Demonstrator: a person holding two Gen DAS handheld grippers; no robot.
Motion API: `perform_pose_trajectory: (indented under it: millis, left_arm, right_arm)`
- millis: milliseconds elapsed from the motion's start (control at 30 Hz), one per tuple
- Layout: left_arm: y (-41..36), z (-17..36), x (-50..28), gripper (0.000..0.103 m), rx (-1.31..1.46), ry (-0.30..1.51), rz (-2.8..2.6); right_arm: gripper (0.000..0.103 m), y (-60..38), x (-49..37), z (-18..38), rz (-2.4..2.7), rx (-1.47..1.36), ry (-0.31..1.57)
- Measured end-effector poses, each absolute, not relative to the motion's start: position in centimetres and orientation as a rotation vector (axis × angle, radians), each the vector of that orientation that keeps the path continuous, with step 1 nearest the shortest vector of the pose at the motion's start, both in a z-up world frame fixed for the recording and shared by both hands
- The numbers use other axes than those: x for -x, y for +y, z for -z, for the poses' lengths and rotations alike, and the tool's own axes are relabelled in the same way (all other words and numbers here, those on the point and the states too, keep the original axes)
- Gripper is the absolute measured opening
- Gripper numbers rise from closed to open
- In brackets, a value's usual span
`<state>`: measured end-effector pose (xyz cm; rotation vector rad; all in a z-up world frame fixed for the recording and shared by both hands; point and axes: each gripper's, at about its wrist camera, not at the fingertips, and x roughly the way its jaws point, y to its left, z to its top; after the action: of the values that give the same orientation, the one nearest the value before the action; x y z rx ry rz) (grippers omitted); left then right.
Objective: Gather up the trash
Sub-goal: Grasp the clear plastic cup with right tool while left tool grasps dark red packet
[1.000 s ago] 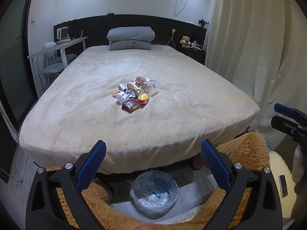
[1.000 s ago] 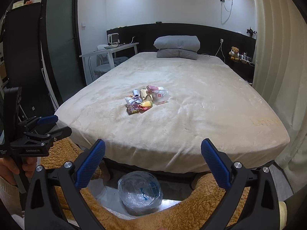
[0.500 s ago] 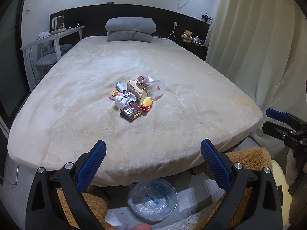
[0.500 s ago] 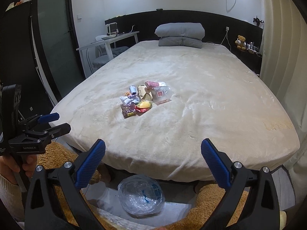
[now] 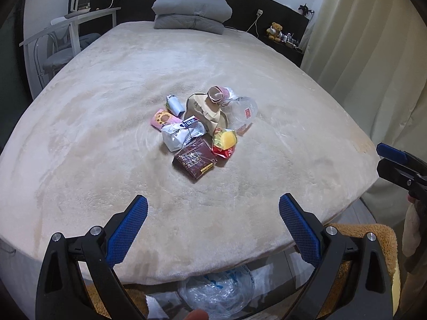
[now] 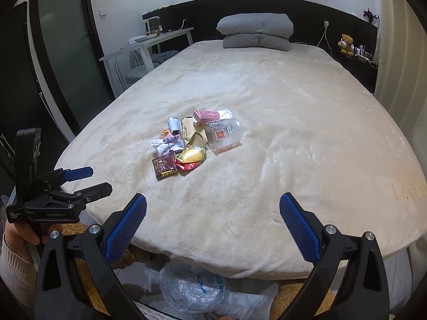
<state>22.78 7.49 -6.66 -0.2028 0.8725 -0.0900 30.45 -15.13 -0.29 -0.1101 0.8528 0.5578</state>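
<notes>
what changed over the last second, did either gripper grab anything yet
Both grippers moved forward and higher over the bed, so the trash pile looks nearer. Neither has grabbed anything: the left gripper and right gripper are both open and empty. The pile and the lined bin on the floor stayed put.

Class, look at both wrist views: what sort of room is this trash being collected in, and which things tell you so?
Most likely a bedroom. A large bed under a cream plush cover fills the view, folded grey bedding lies against a dark headboard, and a teddy bear sits on a shelf beside it.
</notes>
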Motion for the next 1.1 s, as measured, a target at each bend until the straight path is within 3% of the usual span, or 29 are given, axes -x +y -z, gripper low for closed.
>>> perform_pose_trajectory:
  millis: [467, 833, 933, 1100]
  left_arm:
    - [7.4, 13.6, -32.4, 0.095, 0.123, 0.98, 0.055]
    - [7.1, 17.0, -35.4, 0.095, 0.066, 0.993, 0.065]
    - [7.1, 17.4, -35.6, 0.08, 0.064, 0.981, 0.063]
    - [7.4, 17.6, -35.9, 0.072, 0.081, 0.946, 0.079]
  right_arm:
    - [0.099, -11.4, -41.6, 5.2, -0.613, 0.186, 0.919]
    - [0.099, -8.1, -47.8, 9.0, -0.679, 0.262, 0.968]
    - [0.099, -7.2, -49.0, 10.1, -0.695, 0.268, 0.987]
    - [0.099, -5.8, -50.5, 11.2, -0.718, 0.287, 0.985]
